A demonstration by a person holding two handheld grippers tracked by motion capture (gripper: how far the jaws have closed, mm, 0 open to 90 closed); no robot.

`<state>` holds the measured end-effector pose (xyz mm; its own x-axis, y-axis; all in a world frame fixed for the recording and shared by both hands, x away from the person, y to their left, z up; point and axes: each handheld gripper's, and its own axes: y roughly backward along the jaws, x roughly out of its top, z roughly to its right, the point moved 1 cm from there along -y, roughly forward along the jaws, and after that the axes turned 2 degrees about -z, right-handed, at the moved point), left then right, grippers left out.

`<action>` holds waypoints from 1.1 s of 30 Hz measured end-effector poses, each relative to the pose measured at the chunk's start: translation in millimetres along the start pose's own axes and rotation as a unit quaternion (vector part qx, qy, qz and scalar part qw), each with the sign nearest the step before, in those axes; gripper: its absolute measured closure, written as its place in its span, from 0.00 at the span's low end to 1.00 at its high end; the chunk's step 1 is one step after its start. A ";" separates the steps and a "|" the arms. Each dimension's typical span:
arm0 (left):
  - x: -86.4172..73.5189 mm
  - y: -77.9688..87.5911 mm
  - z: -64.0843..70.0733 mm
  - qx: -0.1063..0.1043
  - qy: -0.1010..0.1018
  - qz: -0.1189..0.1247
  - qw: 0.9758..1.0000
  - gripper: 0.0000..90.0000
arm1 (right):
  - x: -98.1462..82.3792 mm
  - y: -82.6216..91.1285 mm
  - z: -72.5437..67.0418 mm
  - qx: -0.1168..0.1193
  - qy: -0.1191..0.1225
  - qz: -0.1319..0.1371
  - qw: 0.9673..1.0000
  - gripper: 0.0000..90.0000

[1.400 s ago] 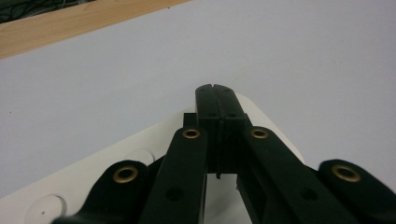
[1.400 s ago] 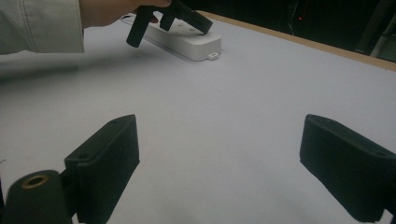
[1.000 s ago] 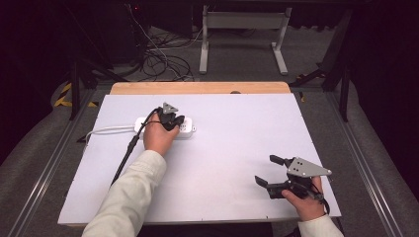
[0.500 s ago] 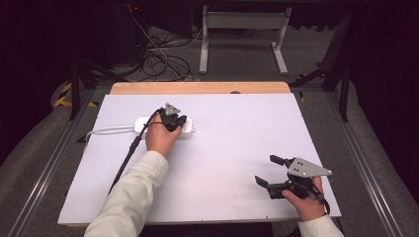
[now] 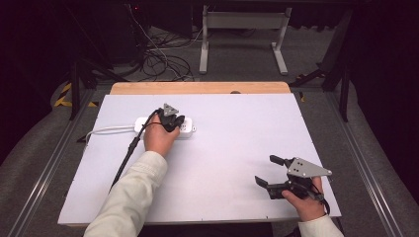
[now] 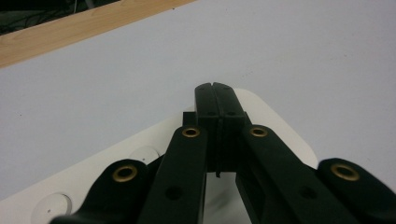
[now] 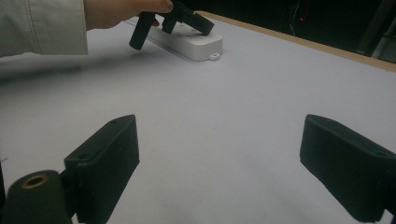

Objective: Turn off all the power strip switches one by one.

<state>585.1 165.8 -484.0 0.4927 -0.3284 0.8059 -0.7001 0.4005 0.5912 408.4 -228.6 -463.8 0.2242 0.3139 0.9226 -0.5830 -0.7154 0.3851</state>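
A white power strip (image 5: pixel 188 129) lies on the left half of the white table top (image 5: pixel 237 123), its white cord (image 5: pixel 106 131) running off to the left. My left gripper (image 5: pixel 174 123) is shut, its two black jaws pressed flat together with nothing between them. In the left gripper view its tips (image 6: pixel 215 88) point down over the strip's rounded end (image 6: pixel 280 126). From the right gripper view the left gripper (image 7: pixel 189 18) leans on the strip (image 7: pixel 201 45). My right gripper (image 5: pixel 265 170) rests at the front right, open and empty (image 7: pixel 224 154).
A wooden strip (image 5: pixel 197 88) edges the table's far side. Behind it stand a metal frame (image 5: pixel 242 34) and loose cables (image 5: pixel 163 59) on the floor. The left gripper's black cable (image 5: pixel 127 155) trails back along the sleeve.
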 end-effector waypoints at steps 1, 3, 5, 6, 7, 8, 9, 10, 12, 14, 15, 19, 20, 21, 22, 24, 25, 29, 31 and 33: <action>0.1 0.0 0.5 -0.001 -0.003 -0.001 1.000 1.00 | 0.0 0.0 0.0 0.001 0.000 -0.001 1.000 0.14; -0.1 -0.2 1.1 0.003 -0.007 0.001 1.000 1.00 | -0.5 -0.4 0.1 0.000 -0.001 -0.001 1.000 0.14; -0.5 -0.1 2.5 0.007 -0.017 0.001 1.000 1.00 | -0.5 -0.5 0.0 0.000 0.000 -0.002 1.000 0.14; -0.5 0.1 3.4 0.008 -0.018 0.000 1.000 1.00 | -0.4 -0.4 0.1 0.000 0.000 -0.001 1.000 0.14; -0.3 -0.1 3.5 0.010 -0.023 0.000 1.000 1.00 | -0.3 -0.4 0.1 0.000 0.000 -0.001 1.000 0.14; -0.1 -0.2 3.9 0.012 -0.025 0.000 1.000 1.00 | -0.4 -0.6 0.1 0.001 -0.001 -0.001 1.000 0.14; 0.0 -0.2 3.8 0.013 -0.027 -0.001 1.000 1.00 | -0.4 -0.8 0.0 0.001 -0.001 -0.002 1.000 0.14; 0.3 -0.3 3.8 0.014 -0.028 -0.002 0.999 1.00 | -0.6 -1.0 -0.1 0.001 0.001 -0.002 1.000 0.14; 1.0 -0.5 5.3 0.016 -0.033 -0.007 0.999 1.00 | -0.5 -1.1 -0.4 0.002 0.000 -0.002 1.000 0.14; 3.0 -0.6 6.9 0.021 -0.040 -0.016 0.999 1.00 | -0.5 -1.1 -0.3 0.002 -0.001 -0.002 1.000 0.14; 3.7 -0.8 7.6 0.026 -0.044 -0.018 0.999 1.00 | -0.7 -1.1 -0.1 0.002 0.000 -0.003 1.000 0.14; 6.4 -1.4 7.7 0.024 -0.044 -0.028 0.998 1.00 | -1.2 -0.7 -0.3 0.002 -0.001 -0.003 1.000 0.14; 6.1 -1.1 7.6 0.026 -0.043 -0.028 0.998 1.00 | -1.4 -0.5 -0.3 0.001 -0.001 -0.004 1.000 0.14; 5.0 -1.6 7.4 0.027 -0.042 -0.021 0.999 1.00 | -1.5 -0.2 -0.3 0.001 -0.002 -0.003 1.000 0.14; 4.9 -2.2 6.8 0.025 -0.043 -0.017 0.999 1.00 | -1.6 0.1 -0.2 0.002 -0.002 -0.002 1.000 0.14; 8.7 2.3 3.4 0.020 -0.018 -0.020 0.999 1.00 | -1.4 0.6 0.4 0.001 -0.004 0.000 1.000 0.14; 9.5 5.0 1.6 0.004 0.001 -0.013 1.000 1.00 | -1.3 0.4 0.6 0.001 -0.005 0.000 1.000 0.14; 20.0 21.7 7.6 -0.019 0.002 0.031 0.999 1.00 | -1.0 -1.3 1.5 0.000 -0.006 0.000 1.000 0.14; 26.5 32.4 12.7 -0.026 -0.003 0.049 0.998 1.00 | -0.7 -1.4 1.5 -0.001 -0.006 0.000 1.000 0.14; 31.9 43.2 16.1 -0.037 0.002 0.069 0.997 0.79 | -0.6 -1.0 1.2 -0.002 -0.004 -0.001 1.000 0.14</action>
<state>562.3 158.8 -433.3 0.3971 -0.2627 0.8794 -0.7215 0.5028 0.4760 409.8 -228.8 -464.7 0.2319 0.3093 0.9222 -0.5865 -0.7119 0.3863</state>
